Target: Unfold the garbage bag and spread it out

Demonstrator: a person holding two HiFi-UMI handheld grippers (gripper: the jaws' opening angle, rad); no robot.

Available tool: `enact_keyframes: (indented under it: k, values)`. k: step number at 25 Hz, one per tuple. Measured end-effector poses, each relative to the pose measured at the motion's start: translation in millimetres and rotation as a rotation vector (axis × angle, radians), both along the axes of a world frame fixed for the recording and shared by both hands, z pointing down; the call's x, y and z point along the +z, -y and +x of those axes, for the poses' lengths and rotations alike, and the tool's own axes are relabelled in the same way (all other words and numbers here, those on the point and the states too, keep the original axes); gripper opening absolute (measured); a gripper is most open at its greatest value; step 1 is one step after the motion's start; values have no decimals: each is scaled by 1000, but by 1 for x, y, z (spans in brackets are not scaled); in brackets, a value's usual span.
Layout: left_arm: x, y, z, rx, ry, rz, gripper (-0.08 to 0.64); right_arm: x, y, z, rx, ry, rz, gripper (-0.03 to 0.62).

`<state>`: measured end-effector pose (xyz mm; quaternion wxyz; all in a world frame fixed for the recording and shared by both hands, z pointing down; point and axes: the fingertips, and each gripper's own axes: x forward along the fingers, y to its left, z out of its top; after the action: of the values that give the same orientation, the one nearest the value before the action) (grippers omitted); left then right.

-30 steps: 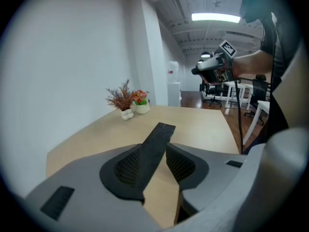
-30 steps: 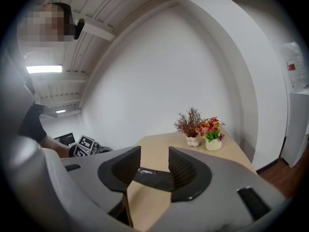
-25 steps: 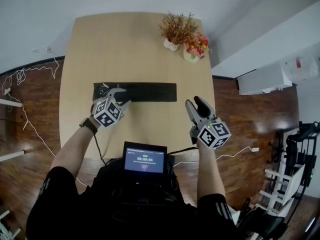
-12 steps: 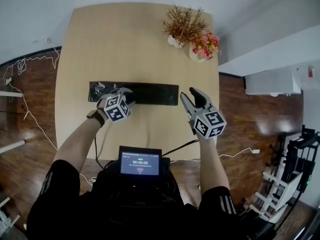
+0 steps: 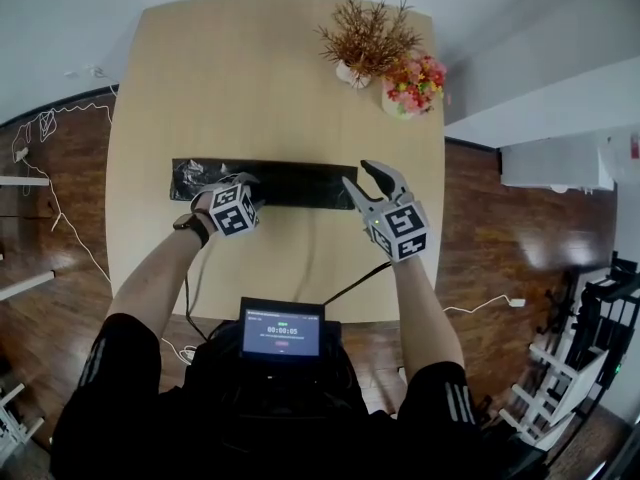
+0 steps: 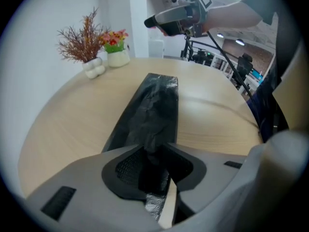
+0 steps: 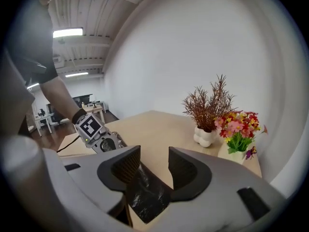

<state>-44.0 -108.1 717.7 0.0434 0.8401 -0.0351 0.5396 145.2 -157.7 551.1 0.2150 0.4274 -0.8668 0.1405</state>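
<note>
Both grippers at the folded garbage bag point(image 5: 300, 183) on the table point(image 5: 270, 78)
The left gripper point(image 6: 157, 151), whose jaws have just been closing, pinches a raised crease of the black film between its nearly met tips, and the strip runs flat straight ahead of it. The right gripper point(image 7: 153, 166) is half open, its jaws astride the strip's other end and its pads clear of the film
</note>
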Motion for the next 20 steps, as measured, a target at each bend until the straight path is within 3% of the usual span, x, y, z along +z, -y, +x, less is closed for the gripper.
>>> enact_keyframes:
  k: [5, 9, 14, 20]
  values:
    - [-1, -3, 3, -5, 1, -25, 79, 21, -5, 1, -16, -44, -47, 204]
    - [-2, -6, 2, -2, 5, -35, 3, 26, -8, 3, -18, -47, -64, 204]
    - [-12, -4, 0, -29, -15, -61, 0, 29, -12, 3, -32, -51, -78, 204]
    - [-48, 1, 5, -103, -104, -110, 0, 39, -31, -18, -182, -57, -122, 206]
